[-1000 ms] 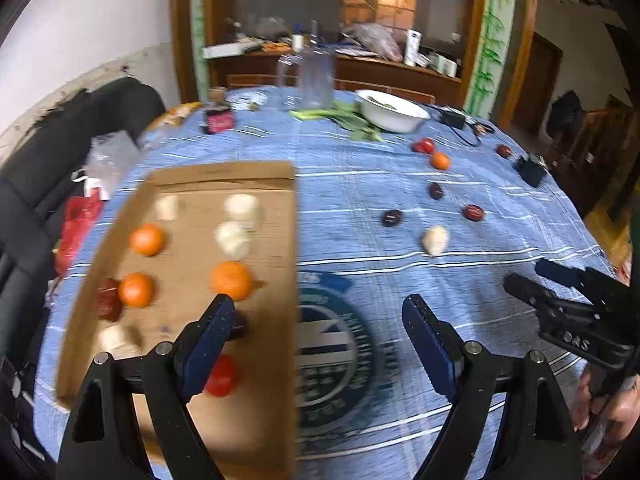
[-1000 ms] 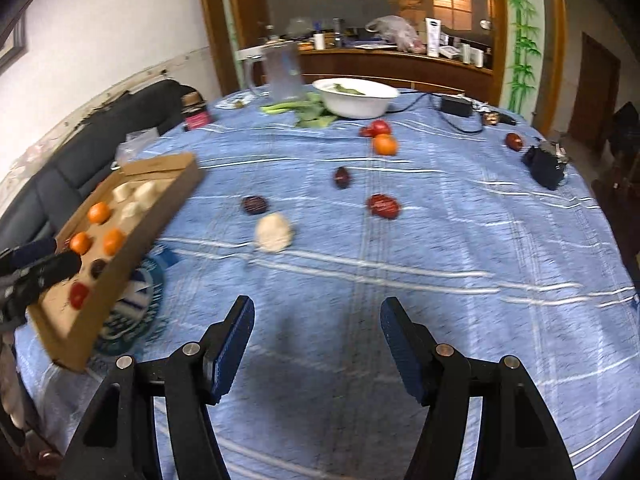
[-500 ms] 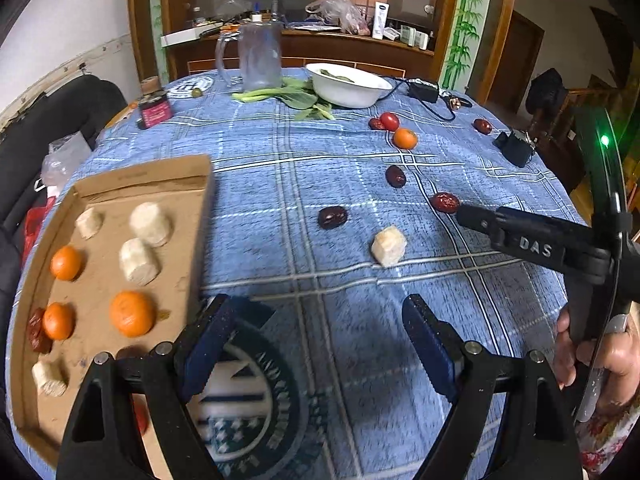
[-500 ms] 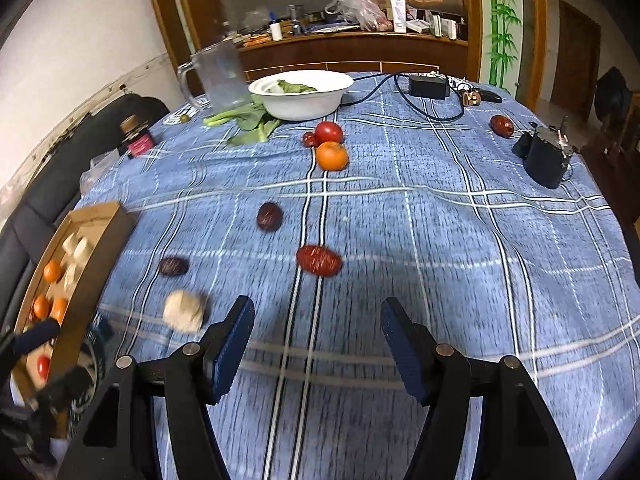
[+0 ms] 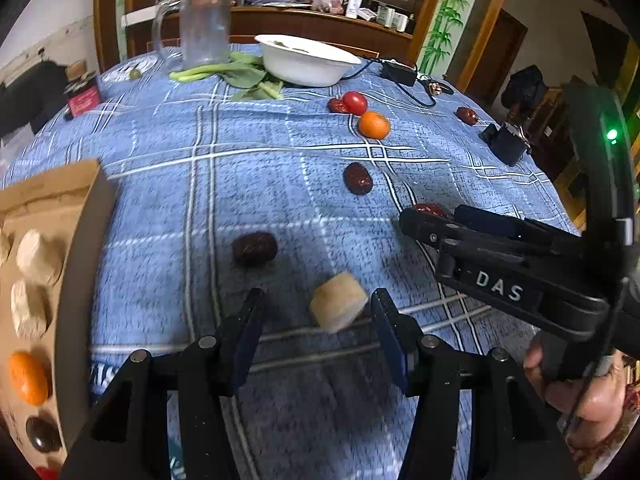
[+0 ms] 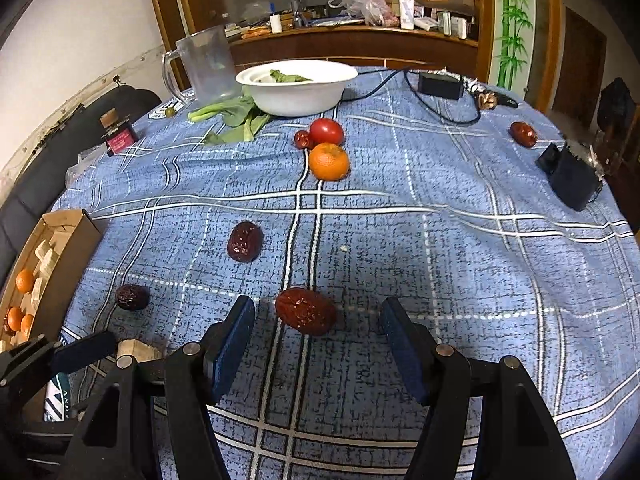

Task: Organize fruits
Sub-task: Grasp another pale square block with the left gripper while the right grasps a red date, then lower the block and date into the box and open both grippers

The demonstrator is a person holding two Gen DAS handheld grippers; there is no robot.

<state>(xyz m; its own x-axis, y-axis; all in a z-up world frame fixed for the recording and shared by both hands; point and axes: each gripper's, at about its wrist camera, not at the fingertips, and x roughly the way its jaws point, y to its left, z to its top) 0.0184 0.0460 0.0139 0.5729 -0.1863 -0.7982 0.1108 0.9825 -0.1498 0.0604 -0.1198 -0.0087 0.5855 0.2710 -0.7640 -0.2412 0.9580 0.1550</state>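
A pale fruit chunk lies on the blue checked cloth between the fingers of my left gripper. Its jaws are closing, and the left pad is still apart from the chunk. My right gripper straddles a red date without touching it, its jaws closing slightly. The cardboard tray at the left holds pale chunks, oranges and a dark date. Loose on the cloth are a dark date, another date, an orange and a tomato.
A white bowl, leafy greens and a clear jug stand at the far side. A black box, a charger with cable and one more date are at the right. A small red bottle sits far left.
The left gripper swung right from over the tray to the pale chunk, dropped lower, and its jaws narrowed. The right gripper moved forward and down onto the red date.
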